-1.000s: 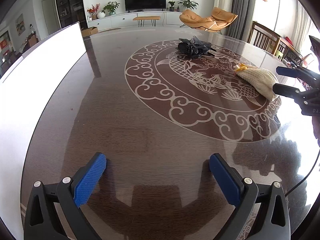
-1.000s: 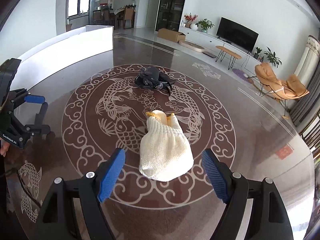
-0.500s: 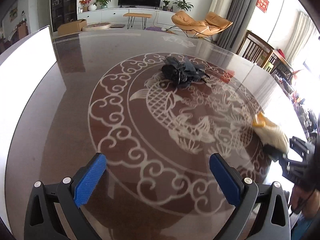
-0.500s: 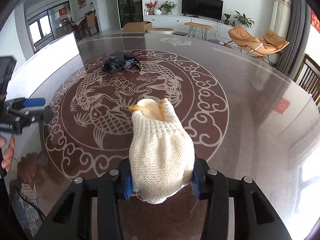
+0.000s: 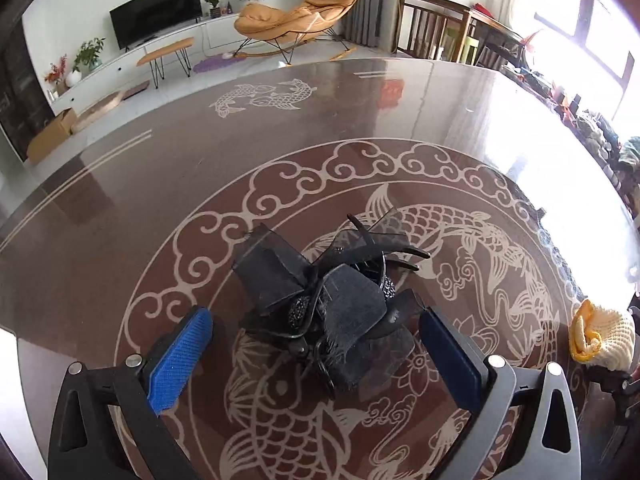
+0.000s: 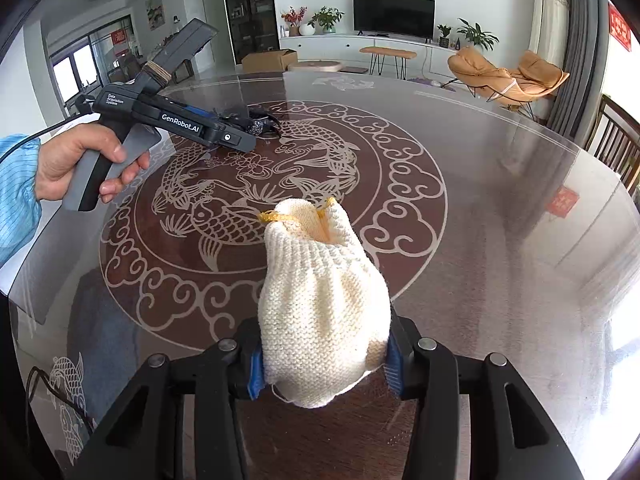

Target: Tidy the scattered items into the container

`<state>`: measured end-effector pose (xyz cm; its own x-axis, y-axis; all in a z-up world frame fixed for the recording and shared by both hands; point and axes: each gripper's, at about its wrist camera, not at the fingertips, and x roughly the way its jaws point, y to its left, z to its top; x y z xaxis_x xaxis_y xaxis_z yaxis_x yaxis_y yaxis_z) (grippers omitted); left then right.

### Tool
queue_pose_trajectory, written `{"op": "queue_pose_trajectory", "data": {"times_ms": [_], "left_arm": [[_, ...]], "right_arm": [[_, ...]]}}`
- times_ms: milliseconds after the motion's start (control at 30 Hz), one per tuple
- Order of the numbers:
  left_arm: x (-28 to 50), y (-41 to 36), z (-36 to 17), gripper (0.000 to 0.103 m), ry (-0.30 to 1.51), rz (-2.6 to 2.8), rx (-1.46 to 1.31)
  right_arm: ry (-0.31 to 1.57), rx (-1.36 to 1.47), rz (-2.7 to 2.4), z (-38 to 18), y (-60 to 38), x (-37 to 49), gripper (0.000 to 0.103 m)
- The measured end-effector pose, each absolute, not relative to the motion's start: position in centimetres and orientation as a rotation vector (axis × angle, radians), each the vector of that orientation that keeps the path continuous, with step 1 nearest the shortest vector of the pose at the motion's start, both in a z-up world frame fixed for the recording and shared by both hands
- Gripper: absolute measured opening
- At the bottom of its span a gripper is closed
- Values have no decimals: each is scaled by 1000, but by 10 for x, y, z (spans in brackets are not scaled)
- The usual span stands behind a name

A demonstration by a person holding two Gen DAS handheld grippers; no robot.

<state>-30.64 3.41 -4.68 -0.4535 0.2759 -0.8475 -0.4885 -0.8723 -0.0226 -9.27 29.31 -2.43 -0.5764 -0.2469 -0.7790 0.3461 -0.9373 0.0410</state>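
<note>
Cream knit fills the lower middle of the right wrist view: the right gripper has just been closing its jaws, and they now pinch the knitted glove by its closed end, yellow-edged cuff pointing away. Lower middle of the left wrist view, the left gripper has its jaws spread on either side of the black hair clip, pads not touching it, so this looks like the pick-up step. Next the left jaws probably need to close on that tangled clip, then both items go to the container, which I cannot make out for certain here. Beyond, the glossy patterned surface lies bare toward its far curved edge, giving ample room.
</note>
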Motion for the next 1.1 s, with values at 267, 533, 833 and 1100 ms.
{"op": "queue_pose_trajectory", "data": {"times_ms": [267,533,833,1100], "left_arm": [[-276,22,-38,40,174,2521,-1299],[-138,-19,-41,40,148,2676,-1386],[-116,-36,-54,71,68,2749,-1356],[-122,-32,-55,94,79,2717,-1391]], "right_arm": [[138,1229,-2555,-23,298,-91,46],[154,1187,-2495,-21,263,-64,46],[218,1233,-2541,-27,237,-71,55],[220,1250,-2546,-29,236,-74,69]]}}
